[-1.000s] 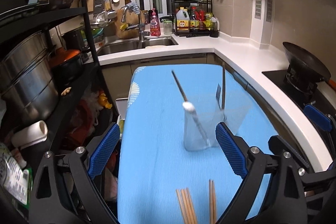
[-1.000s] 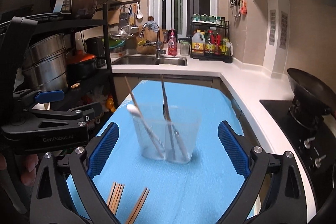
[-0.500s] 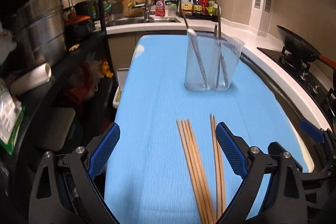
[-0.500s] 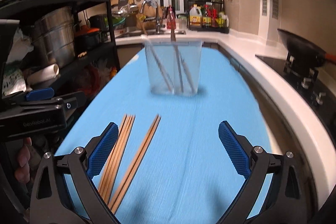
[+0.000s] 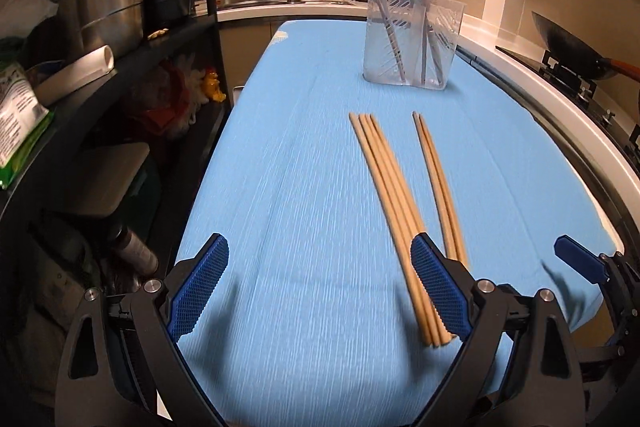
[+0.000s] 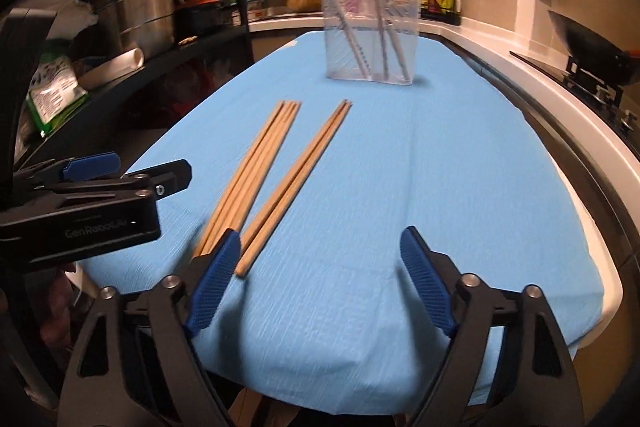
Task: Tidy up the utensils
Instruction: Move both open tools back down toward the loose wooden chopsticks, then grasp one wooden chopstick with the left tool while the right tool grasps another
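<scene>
Several wooden chopsticks lie on the blue cloth in two bunches: a larger bunch (image 5: 390, 195) (image 6: 256, 167) and a pair (image 5: 438, 179) (image 6: 304, 171). A clear plastic holder (image 5: 412, 39) (image 6: 370, 35) stands at the far end with a spoon and other metal utensils in it. My left gripper (image 5: 320, 285) is open and empty, low over the near cloth, its right finger over the larger bunch's near ends. My right gripper (image 6: 320, 281) is open and empty, its left finger beside the near ends of the chopsticks. The left gripper's body shows in the right wrist view (image 6: 92, 203).
A black shelf rack (image 5: 120, 39) with steel pots stands along the left. A white counter (image 5: 560, 115) with a stove and wok (image 5: 576, 55) runs along the right. A sink and bottles are at the back. The cloth's near edge (image 6: 360, 383) is just below my right gripper.
Both grippers have pulled back and dropped from the holder towards the near end of the cloth. The chopsticks now lie right in front of the fingers. Both stay open.
</scene>
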`<state>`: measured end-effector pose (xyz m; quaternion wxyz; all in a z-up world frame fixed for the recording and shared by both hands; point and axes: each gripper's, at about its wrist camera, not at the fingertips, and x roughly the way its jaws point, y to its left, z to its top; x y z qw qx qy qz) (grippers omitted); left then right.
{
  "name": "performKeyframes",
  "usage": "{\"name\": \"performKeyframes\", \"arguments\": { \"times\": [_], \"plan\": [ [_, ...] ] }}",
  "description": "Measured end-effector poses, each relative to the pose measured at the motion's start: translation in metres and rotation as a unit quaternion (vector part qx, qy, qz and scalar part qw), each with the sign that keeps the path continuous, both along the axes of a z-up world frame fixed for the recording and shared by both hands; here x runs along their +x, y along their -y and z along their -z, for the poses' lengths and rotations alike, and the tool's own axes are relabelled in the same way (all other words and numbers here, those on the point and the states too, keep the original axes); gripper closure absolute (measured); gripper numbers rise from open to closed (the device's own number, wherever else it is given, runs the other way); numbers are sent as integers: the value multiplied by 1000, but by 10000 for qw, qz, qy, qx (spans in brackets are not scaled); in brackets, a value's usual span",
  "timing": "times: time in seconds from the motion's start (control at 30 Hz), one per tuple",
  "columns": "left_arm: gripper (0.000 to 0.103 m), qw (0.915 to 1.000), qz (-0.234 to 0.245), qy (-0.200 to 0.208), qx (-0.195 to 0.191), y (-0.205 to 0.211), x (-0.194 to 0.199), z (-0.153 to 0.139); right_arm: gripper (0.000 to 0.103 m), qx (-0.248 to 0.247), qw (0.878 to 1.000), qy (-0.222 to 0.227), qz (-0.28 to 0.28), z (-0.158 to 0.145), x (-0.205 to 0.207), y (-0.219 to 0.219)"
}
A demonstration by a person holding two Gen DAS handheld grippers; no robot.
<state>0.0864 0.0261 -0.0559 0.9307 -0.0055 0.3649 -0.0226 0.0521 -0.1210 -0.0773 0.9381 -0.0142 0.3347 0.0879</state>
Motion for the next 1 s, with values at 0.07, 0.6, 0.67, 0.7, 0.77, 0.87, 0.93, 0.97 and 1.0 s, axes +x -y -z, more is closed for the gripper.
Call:
{"name": "performKeyframes", "arguments": {
  "times": [0.07,0.6,0.67,0.7,0.77,0.87,0.93,0.97,1.0],
  "plan": [
    [13,10000,-75,25,5,-2,-6,3,33,-4,9999,23,-129,3,-3,-7],
    [13,9991,279,-103,-308,6,-22,24,33,-358,9993,61,104,12,-5,-2],
    [13,9989,320,-123,-304,9,-22,23,33,-373,9992,45,132,12,-5,0],
    [13,9988,344,-133,-307,11,-23,23,33,-377,9992,36,152,11,-5,1],
    [13,9988,363,-111,-309,12,-24,23,33,-370,9992,46,146,11,-5,3],
    [13,9987,328,-193,-340,11,-23,25,33,-382,9991,74,141,12,-6,4],
    [13,9990,271,-209,-296,8,-22,25,33,-365,9992,55,148,11,-5,5],
    [13,9991,247,-230,-268,6,-21,25,33,-356,9992,40,156,11,-5,5],
    [13,9992,204,-247,-221,5,-20,25,33,-351,9992,31,172,11,-6,6]
  ]
}}
